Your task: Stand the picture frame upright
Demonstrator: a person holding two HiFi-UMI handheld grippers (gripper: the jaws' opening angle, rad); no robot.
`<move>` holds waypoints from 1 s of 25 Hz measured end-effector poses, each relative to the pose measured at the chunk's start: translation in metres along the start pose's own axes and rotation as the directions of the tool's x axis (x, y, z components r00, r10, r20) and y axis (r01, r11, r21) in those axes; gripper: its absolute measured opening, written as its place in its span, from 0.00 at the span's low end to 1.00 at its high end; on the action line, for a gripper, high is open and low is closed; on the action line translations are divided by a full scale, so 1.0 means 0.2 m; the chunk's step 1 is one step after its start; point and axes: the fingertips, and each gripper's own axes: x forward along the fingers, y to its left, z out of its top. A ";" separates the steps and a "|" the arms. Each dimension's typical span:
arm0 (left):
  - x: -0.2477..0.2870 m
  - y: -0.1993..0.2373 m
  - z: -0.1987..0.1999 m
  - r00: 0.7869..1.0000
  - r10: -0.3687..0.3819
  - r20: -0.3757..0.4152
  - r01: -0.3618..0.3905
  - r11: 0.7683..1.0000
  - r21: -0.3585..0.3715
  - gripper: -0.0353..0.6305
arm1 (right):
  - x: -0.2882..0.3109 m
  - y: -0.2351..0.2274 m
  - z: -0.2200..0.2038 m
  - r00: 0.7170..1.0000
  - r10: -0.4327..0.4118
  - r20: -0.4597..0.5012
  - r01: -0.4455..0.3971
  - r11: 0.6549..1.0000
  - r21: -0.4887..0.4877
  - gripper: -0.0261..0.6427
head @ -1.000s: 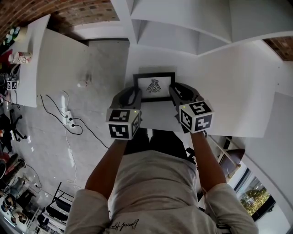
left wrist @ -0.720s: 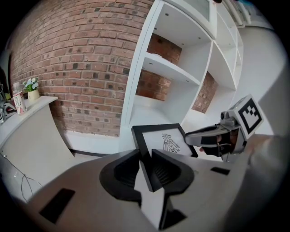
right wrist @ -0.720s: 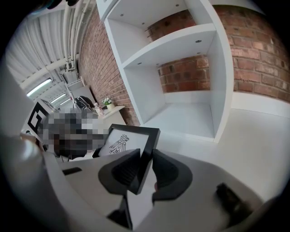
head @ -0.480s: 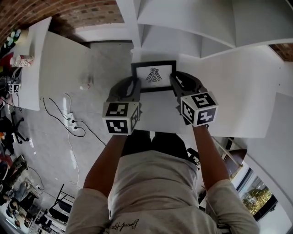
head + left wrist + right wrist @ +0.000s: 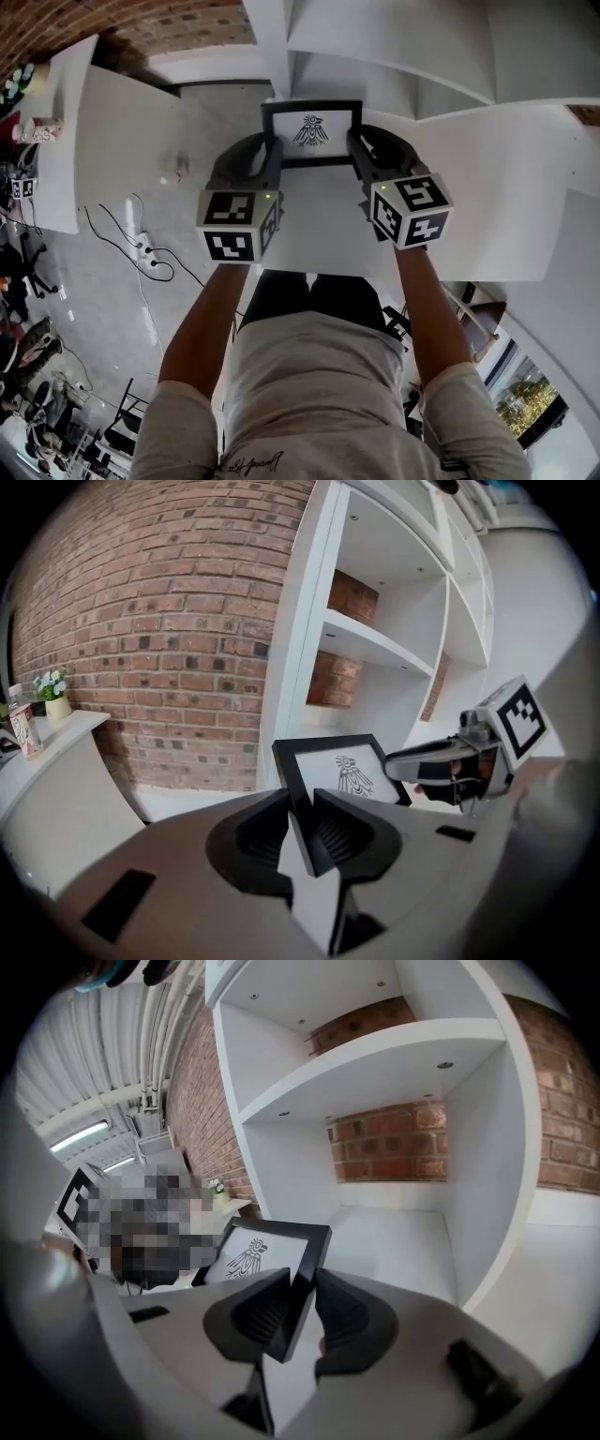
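A black picture frame [image 5: 312,132] with a white mat and a dark bird-like drawing is held off the white table [image 5: 487,197], tilted with its face toward me, between both grippers. My left gripper [image 5: 274,153] is shut on the frame's left side bar [image 5: 298,794]. My right gripper [image 5: 352,148] is shut on its right side bar [image 5: 305,1283]. In the left gripper view the right gripper [image 5: 441,761] shows beyond the frame's far side. The frame hangs in front of the white shelf unit [image 5: 375,56].
Open white shelf compartments [image 5: 394,1147] stand straight ahead, backed by a brick wall [image 5: 159,639]. A second white table [image 5: 112,122] lies to the left over a grey floor with a power strip and cables [image 5: 141,246]. A small potted plant [image 5: 54,694] sits on a ledge.
Both grippers have carried the frame up and away from me, toward the shelf unit. The frame sits higher in the head view and leans more upright than before.
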 end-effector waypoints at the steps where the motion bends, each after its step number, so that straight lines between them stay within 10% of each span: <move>1: 0.01 0.01 0.01 1.000 0.000 0.005 0.000 1.000 0.005 0.19 | 0.01 0.00 0.01 1.000 -0.001 0.005 0.001 1.000 0.000 0.18; 25: 0.17 0.11 0.01 1.000 -0.008 -0.006 0.008 1.000 0.013 0.19 | 0.17 -0.08 0.02 0.999 -0.032 0.004 0.032 0.999 0.013 0.18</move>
